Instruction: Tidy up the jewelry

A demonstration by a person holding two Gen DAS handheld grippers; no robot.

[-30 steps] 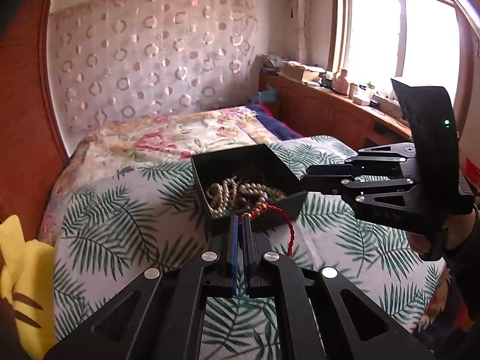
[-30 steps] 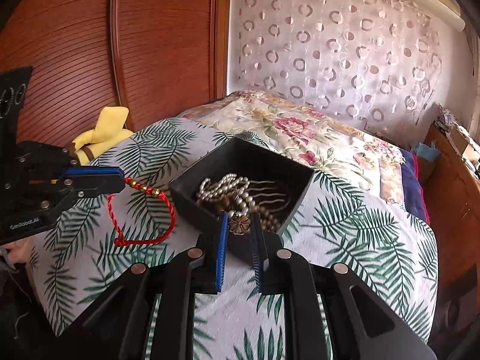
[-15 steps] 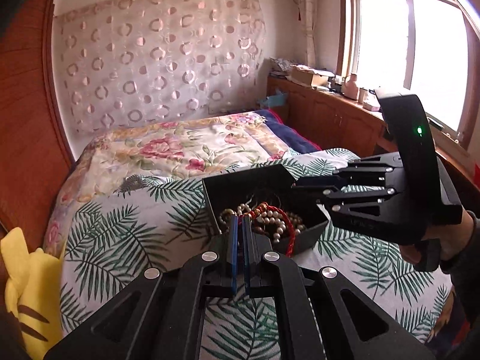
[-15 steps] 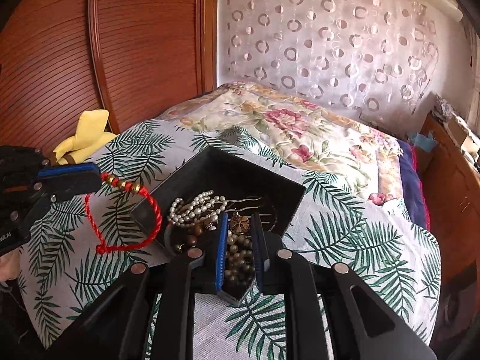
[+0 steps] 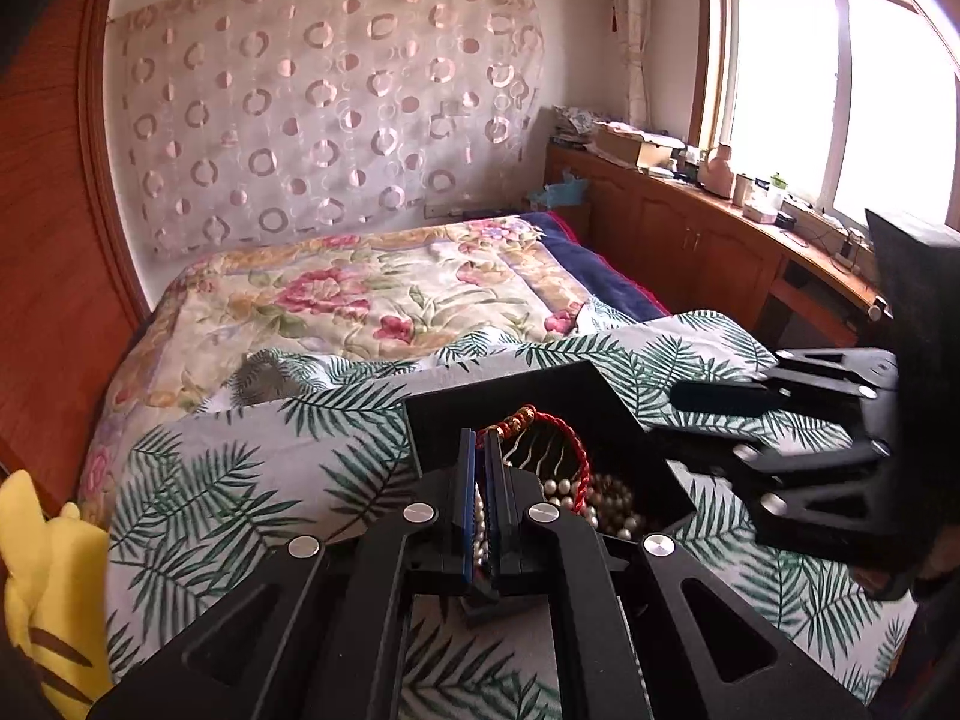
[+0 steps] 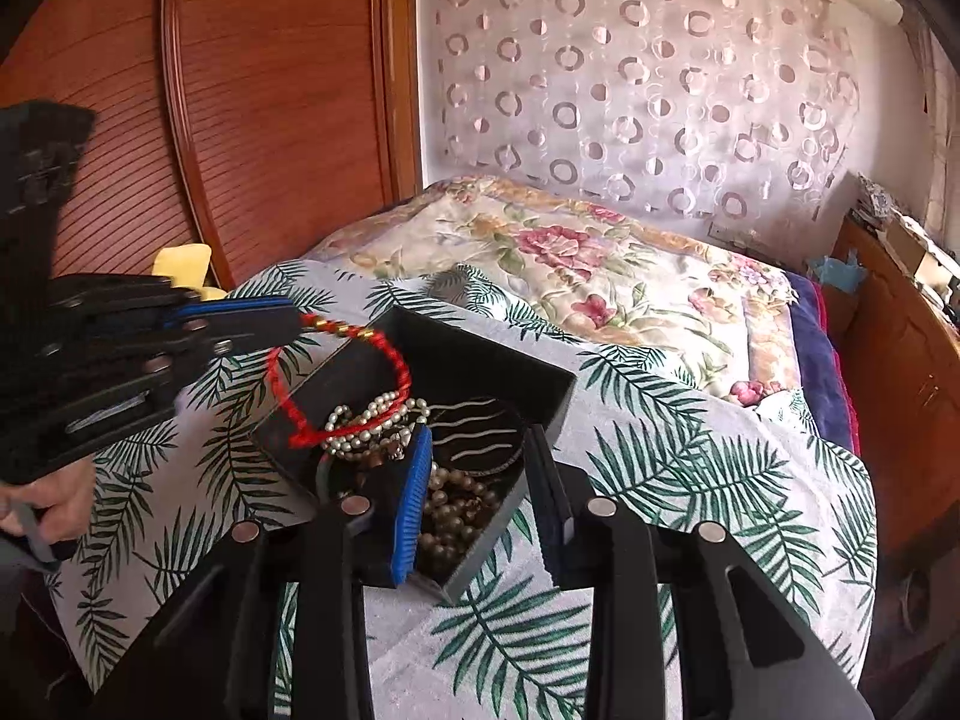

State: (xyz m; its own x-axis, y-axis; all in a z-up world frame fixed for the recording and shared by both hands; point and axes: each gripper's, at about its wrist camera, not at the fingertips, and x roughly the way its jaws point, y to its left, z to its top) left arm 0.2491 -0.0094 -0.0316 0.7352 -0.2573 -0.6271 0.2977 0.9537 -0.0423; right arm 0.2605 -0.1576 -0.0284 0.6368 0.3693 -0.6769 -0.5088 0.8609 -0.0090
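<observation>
The left gripper (image 6: 282, 321) pinches a red cord bracelet (image 6: 348, 384) by its gold beads above the black tray (image 6: 480, 354) on the bed; the loop dangles lengthwise toward the pearls (image 6: 372, 420). The right gripper (image 6: 480, 474), empty, is spreading. Best lowered before release.

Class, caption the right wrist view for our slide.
Left tongs carry a red bracelet over the box; right tongs opening.

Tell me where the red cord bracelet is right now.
The red cord bracelet hangs from the shut left gripper, left in the right wrist view, drooping over the black box onto the pearls.
</observation>
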